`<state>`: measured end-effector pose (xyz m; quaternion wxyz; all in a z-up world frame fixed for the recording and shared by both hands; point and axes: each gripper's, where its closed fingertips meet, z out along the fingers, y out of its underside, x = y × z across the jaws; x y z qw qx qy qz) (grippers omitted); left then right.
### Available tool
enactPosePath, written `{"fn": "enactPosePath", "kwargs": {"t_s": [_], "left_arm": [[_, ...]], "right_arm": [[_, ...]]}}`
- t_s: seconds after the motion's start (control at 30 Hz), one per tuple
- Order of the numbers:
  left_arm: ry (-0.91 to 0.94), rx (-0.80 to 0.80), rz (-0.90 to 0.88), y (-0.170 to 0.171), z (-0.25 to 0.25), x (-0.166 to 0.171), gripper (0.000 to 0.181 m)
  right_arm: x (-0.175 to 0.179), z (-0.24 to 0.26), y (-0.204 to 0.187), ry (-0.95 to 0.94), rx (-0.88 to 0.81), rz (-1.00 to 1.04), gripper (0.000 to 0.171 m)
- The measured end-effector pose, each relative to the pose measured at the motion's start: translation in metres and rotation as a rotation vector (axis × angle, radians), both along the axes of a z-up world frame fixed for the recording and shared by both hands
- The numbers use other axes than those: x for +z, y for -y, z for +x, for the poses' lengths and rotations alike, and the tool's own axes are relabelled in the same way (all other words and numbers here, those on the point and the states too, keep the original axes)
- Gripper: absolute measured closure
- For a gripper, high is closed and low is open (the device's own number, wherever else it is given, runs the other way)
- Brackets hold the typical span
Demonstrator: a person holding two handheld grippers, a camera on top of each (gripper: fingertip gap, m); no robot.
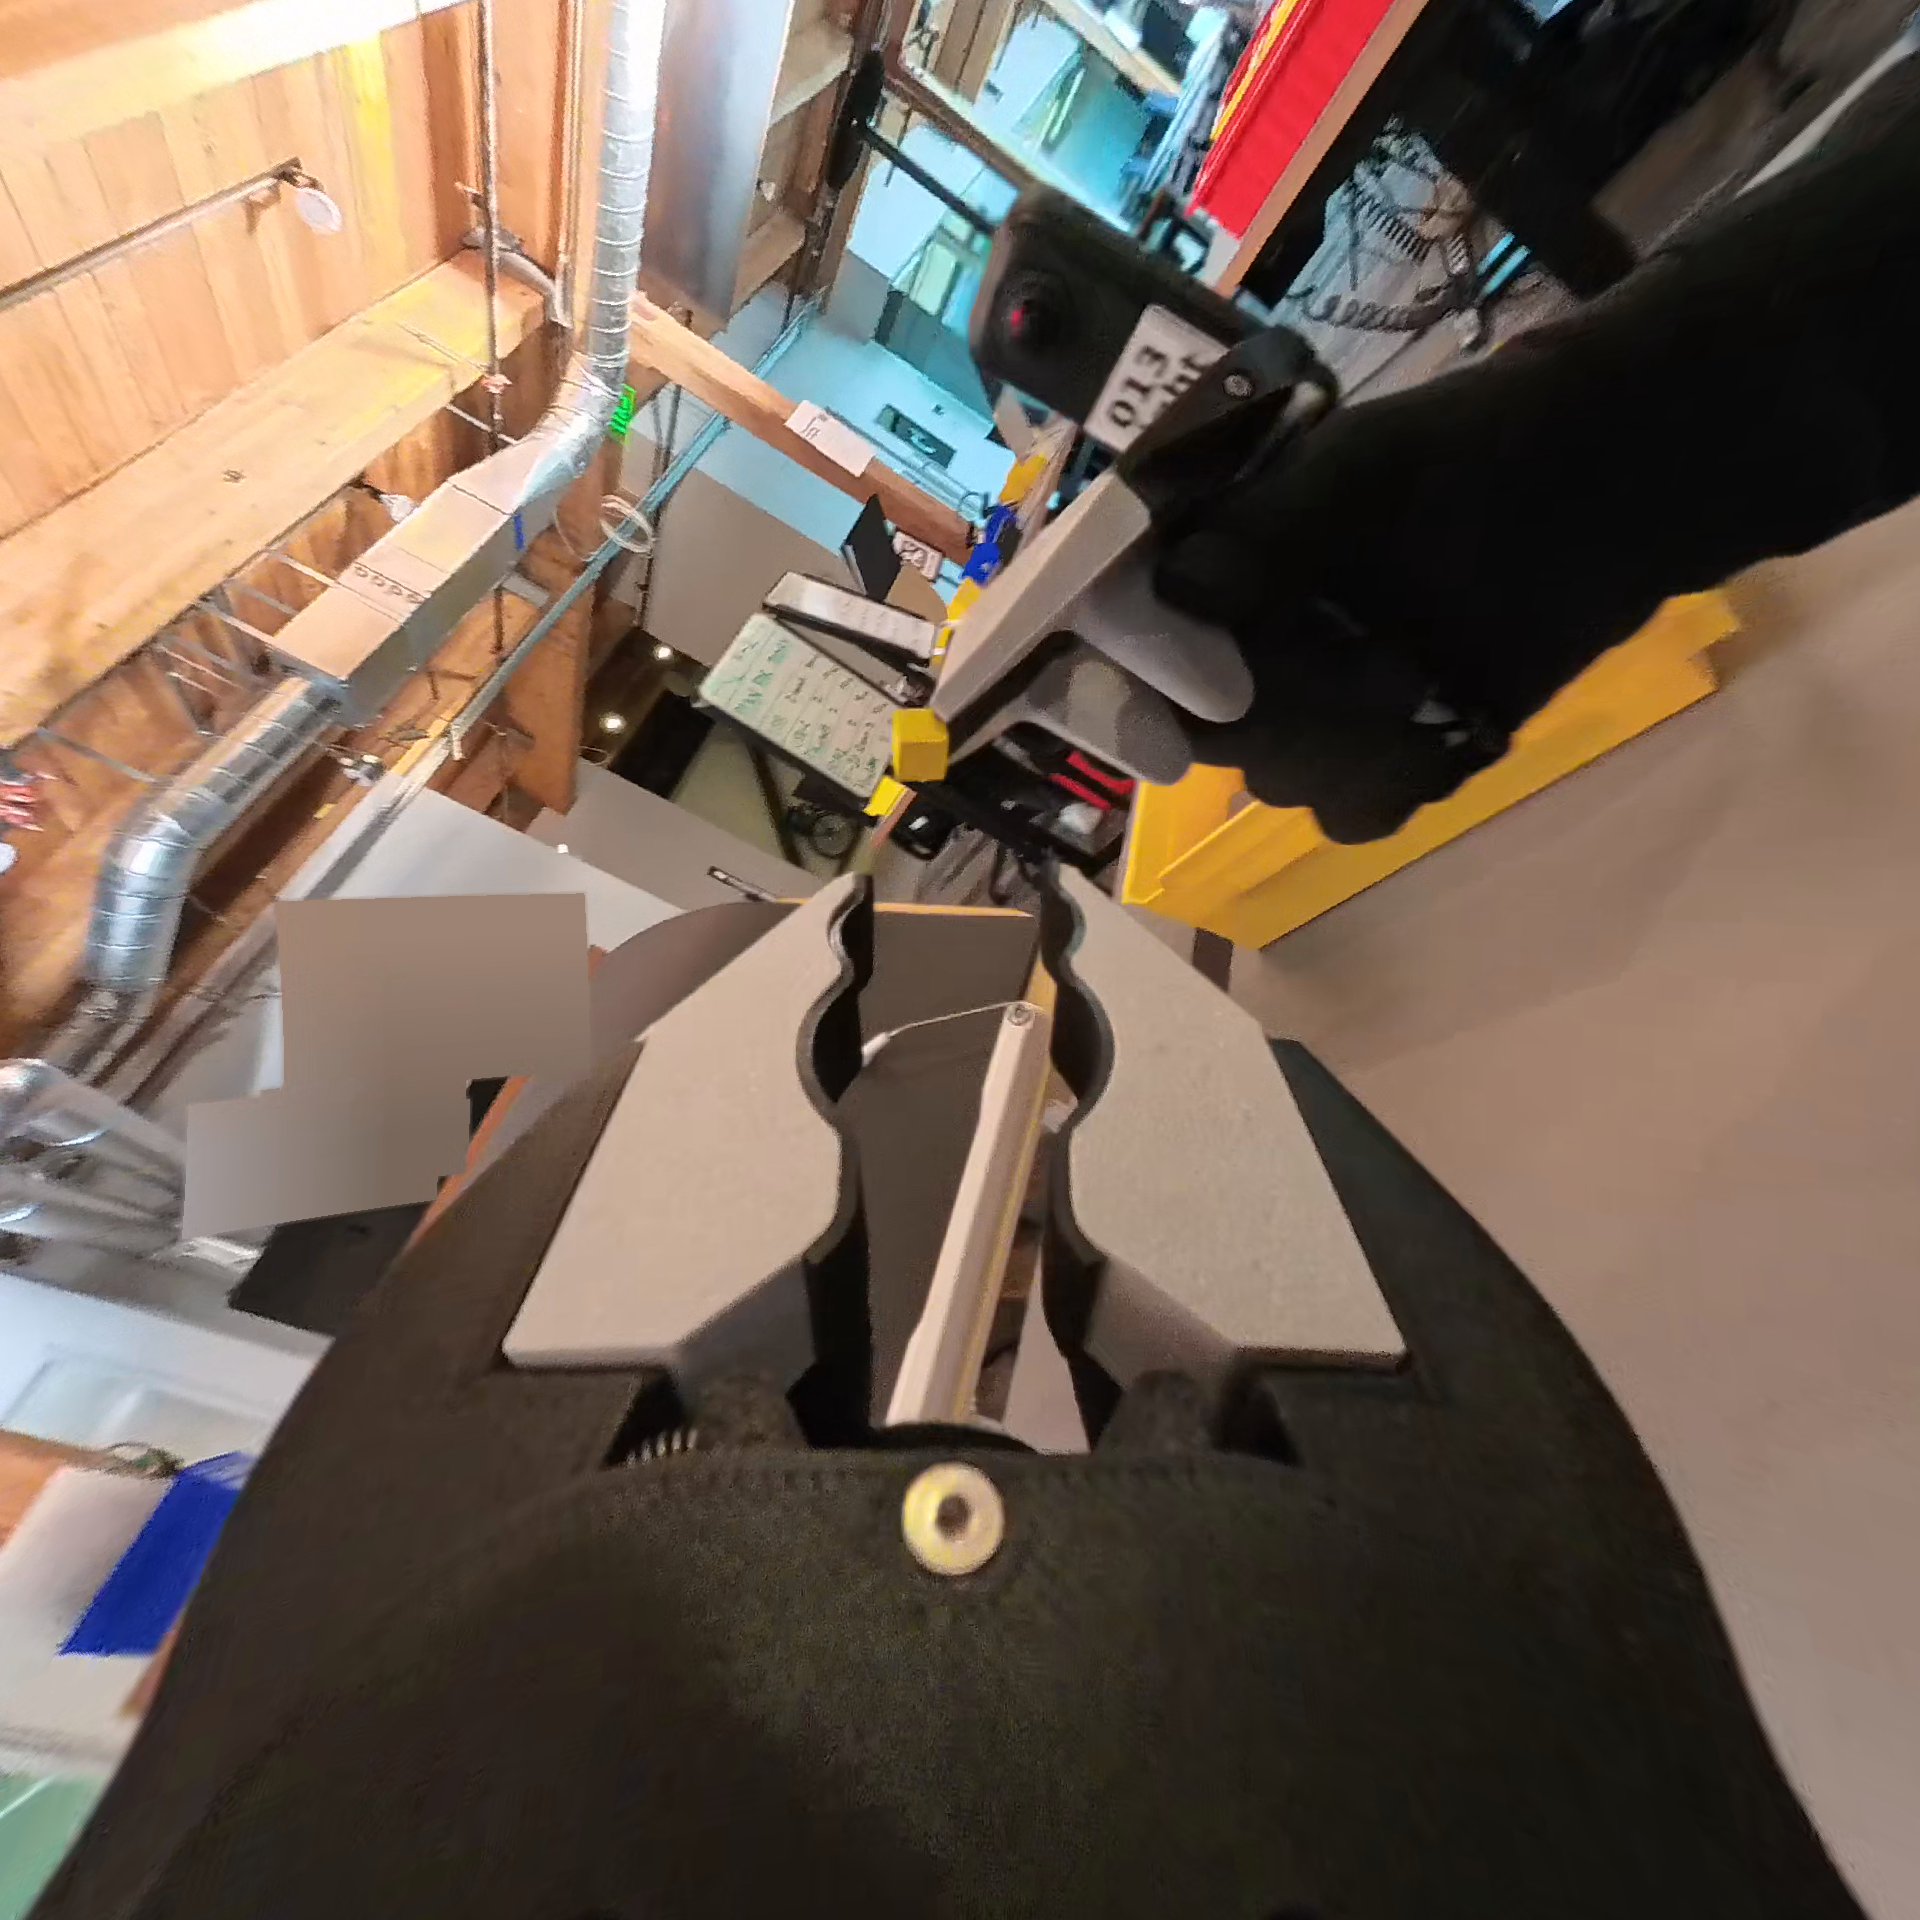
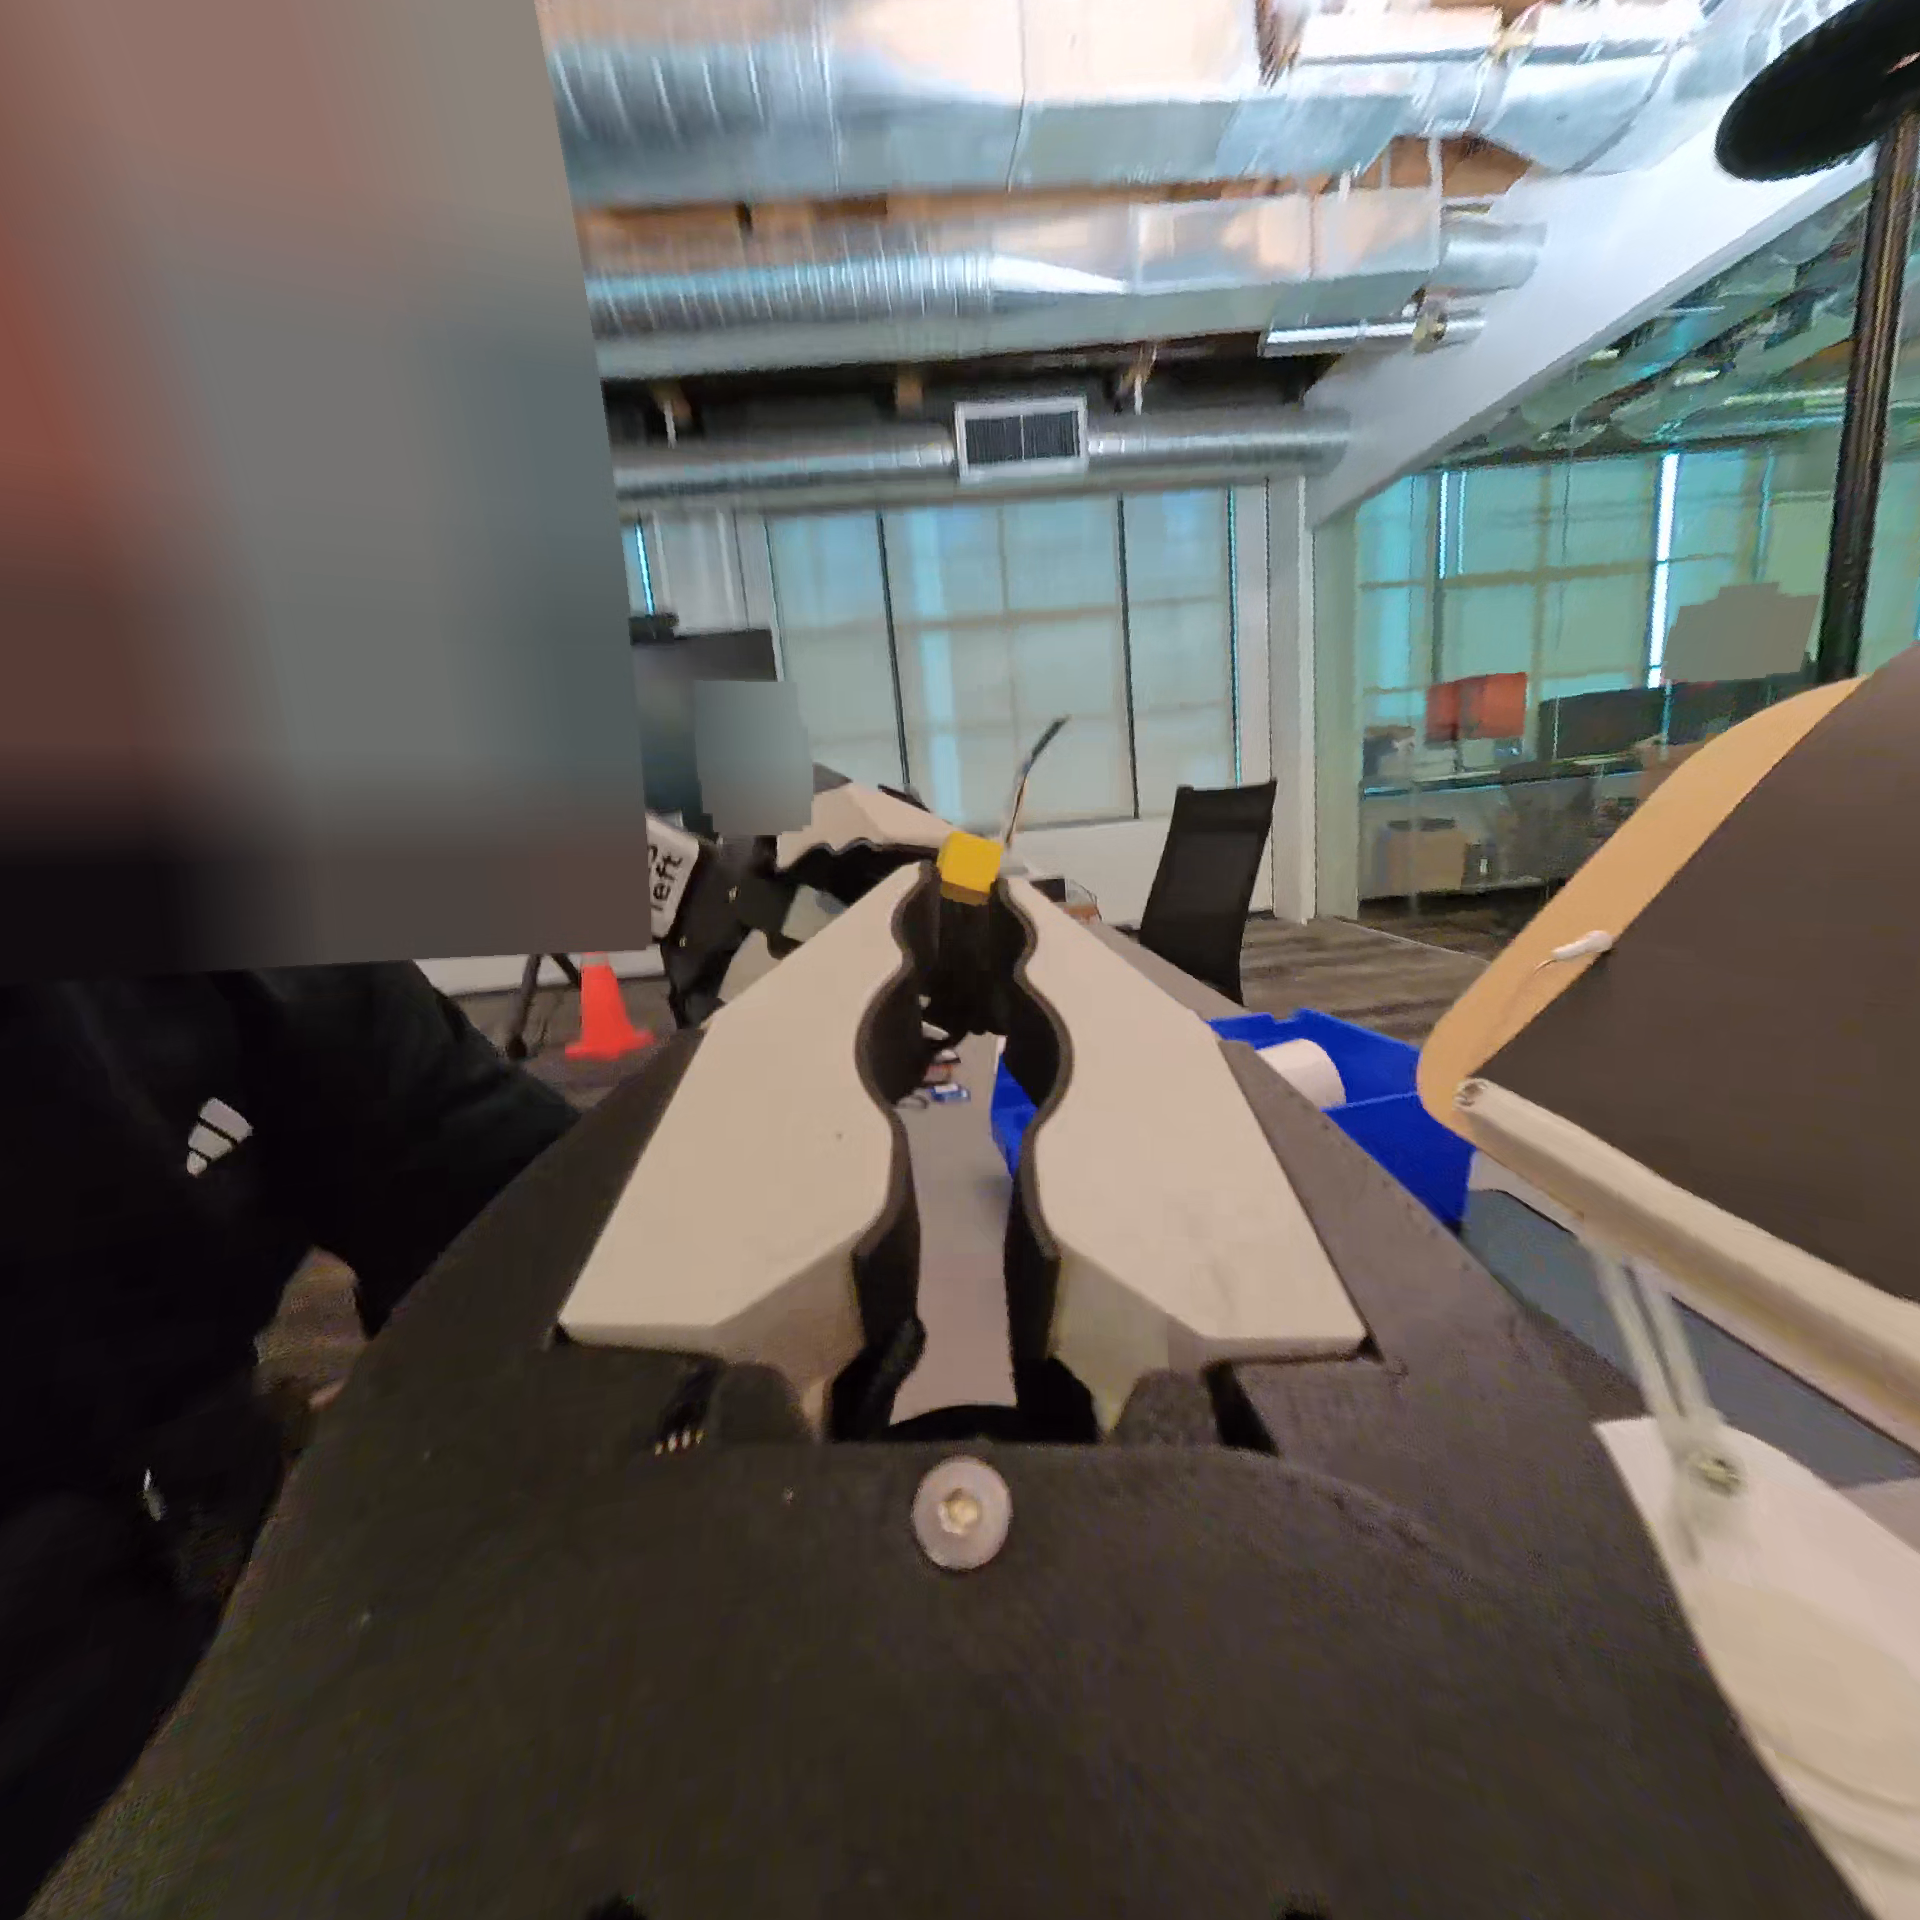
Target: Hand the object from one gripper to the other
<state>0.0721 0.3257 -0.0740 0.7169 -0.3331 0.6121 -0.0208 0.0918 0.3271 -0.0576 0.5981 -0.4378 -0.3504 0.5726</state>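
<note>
My right tongs [image 2: 968, 891] were clamped on the yellow cube [image 2: 969, 862], mid-handoff; left tongs [image 1: 958, 902] gaped empty. Next I'd steer them toward the cube at 12 o'clock.

Yellow cube [image 2: 968, 862]; grey-fingered black right gripper [image 2: 966, 883].

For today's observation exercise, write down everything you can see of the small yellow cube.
The yellow cube is a small, plain, matte block, plastic or painted wood by its look, with flat faces and crisp edges. It sits pinched at the very tips of the right tool, held in the air and touching nothing else. In the left wrist view the cube juts from those tips, slightly tilted. The left tool is open, apart from the cube.
</note>
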Motion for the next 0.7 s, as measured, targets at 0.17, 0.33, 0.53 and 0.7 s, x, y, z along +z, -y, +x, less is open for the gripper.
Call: {"fn": "enactPosePath", "kwargs": {"t_s": [0.17,0.33,0.53,0.7], "left_arm": [[0.025,-0.016,0.068,0.019,0.018,0.0,0.155],[0.059,-0.013,0.113,0.028,0.028,0.006,0.158],[0.016,-0.027,0.101,0.033,0.041,-0.002,0.163],[0.005,-0.029,0.096,0.031,0.044,-0.006,0.169]], "right_arm": [[-0.009,0.003,0.016,-0.105,-0.007,-0.099,0.165],[-0.014,0.011,0.027,-0.181,0.024,-0.164,0.165],[-0.02,0.017,0.032,-0.231,0.057,-0.195,0.165],[-0.023,0.018,0.032,-0.259,0.075,-0.212,0.164]]}}
